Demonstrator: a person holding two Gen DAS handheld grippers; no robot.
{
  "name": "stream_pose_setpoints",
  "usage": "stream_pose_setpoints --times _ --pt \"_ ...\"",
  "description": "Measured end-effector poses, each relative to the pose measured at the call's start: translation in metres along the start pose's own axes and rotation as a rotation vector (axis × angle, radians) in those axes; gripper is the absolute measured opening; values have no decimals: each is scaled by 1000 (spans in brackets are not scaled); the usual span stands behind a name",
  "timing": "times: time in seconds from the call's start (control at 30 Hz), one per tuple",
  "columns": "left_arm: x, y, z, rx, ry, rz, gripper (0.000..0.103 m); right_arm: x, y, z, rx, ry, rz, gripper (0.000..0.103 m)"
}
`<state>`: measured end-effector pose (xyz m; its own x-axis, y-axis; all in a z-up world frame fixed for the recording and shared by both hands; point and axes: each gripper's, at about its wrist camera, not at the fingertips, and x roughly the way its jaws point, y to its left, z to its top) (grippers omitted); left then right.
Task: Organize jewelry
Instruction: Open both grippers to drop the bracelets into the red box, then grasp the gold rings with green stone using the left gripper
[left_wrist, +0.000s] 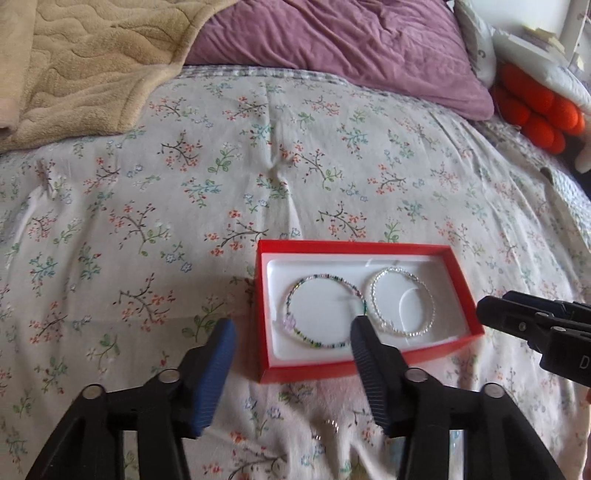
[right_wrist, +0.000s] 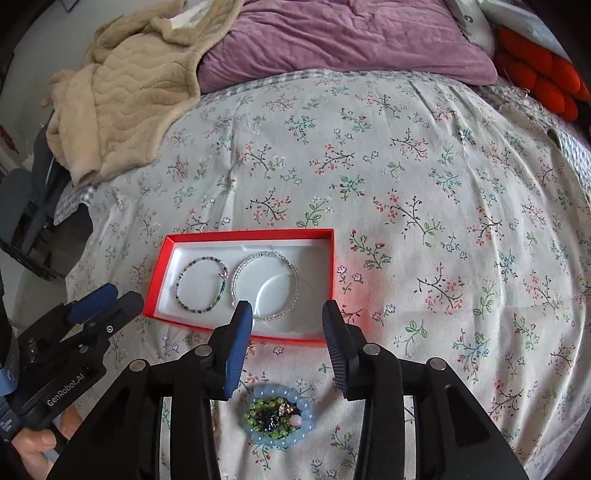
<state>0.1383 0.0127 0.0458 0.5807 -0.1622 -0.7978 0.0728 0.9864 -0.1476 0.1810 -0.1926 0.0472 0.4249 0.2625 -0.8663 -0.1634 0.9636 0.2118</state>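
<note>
Inside, red box (right_wrist: 162, 273), multicoloured beaded bracelet (right_wrist: 201, 282), clear beaded bracelet (right_wrist: 264, 284) side by side

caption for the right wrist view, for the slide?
Open right gripper hovers over a pile of beaded bracelets on the floral bedspread, near a red box holding two bangles.

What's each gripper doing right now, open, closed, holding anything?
Left gripper: open, holding nothing, above the red box's near left corner.
Right gripper: open, holding nothing, above the box's near edge.
</note>
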Motion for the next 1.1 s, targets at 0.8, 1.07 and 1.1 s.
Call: stream_pose_setpoints --times 0.8,1.07,1.1 --pt "-28 18 -73 5 105 92 99 -29 -14 -83 -68 91 -104 69" --pt "-22 25 -93 47 148 104 99 -29 -18 -105 -109 118 -131 75" --pt "-21 25 -95 53 154 104 99 -29 -19 -107 -112 124 -128 75"
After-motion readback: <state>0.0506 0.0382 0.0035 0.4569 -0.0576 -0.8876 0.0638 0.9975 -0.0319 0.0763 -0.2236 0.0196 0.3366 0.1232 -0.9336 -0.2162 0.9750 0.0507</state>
